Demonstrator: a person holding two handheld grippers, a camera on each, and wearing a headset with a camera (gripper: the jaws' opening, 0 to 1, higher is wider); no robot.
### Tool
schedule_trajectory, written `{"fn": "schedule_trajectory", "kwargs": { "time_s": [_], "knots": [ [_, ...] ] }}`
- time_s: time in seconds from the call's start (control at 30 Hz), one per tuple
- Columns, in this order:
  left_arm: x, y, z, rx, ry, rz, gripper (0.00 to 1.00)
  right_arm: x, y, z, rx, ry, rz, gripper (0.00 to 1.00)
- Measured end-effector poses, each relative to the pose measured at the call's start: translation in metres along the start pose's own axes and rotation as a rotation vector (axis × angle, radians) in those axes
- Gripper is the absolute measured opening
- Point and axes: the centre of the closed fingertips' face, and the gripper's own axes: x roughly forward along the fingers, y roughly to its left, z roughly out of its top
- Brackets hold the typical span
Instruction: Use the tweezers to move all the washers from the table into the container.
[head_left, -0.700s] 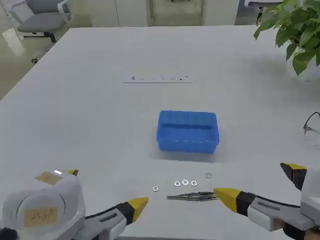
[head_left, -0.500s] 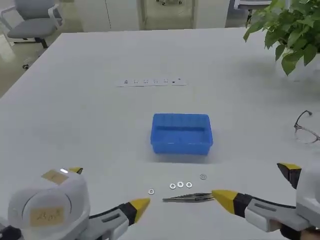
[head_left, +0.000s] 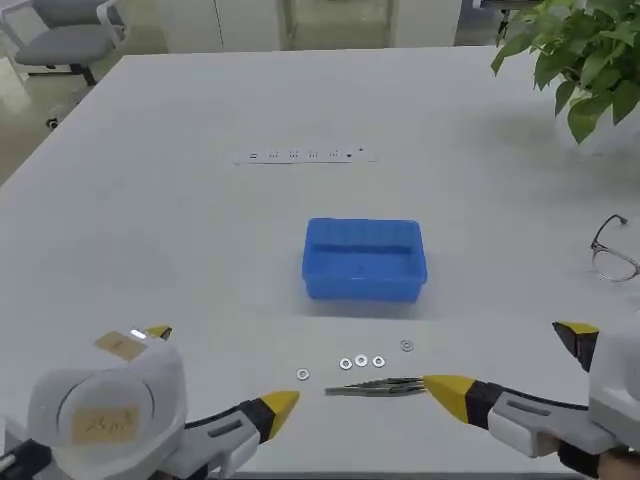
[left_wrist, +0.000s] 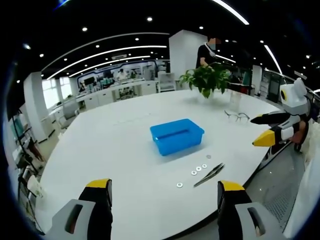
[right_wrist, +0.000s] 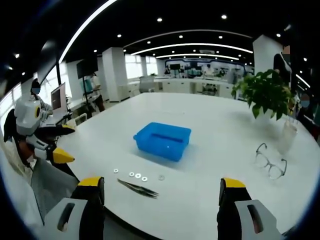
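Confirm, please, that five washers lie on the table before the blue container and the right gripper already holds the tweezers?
Not quite: the right gripper holds nothing. The right gripper view shows its jaws wide open and the tweezers lying on the table, apart from them. The five washers do lie before the blue container.

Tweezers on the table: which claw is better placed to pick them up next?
Probably the right claw: it is open, and one yellow tip sits right at the end of the tweezers. The left claw, also open, stands a little farther off.
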Motion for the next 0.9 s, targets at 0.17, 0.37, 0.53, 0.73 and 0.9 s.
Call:
{"fn": "schedule_trajectory", "kwargs": {
  "time_s": [0.17,0.37,0.53,0.73,0.9],
  "knots": [
    [0.002,-0.004,-0.003,0.006,0.010,-0.010,0.88,0.001,0.000,-0.002,-0.001,0.009,-0.001,0.94],
    [0.004,-0.007,-0.004,0.018,0.018,-0.019,0.87,0.002,0.000,-0.004,-0.013,0.023,-0.001,0.94],
    [0.005,-0.005,-0.004,0.016,0.022,-0.017,0.87,0.003,0.000,-0.005,-0.017,0.030,-0.002,0.94],
    [0.005,-0.004,-0.005,0.015,0.028,-0.020,0.87,0.004,-0.002,-0.007,-0.030,0.045,-0.010,0.94],
    [0.008,-0.008,-0.007,0.027,0.041,-0.034,0.86,0.007,-0.001,-0.011,-0.046,0.064,-0.011,0.94]
  ]
}}
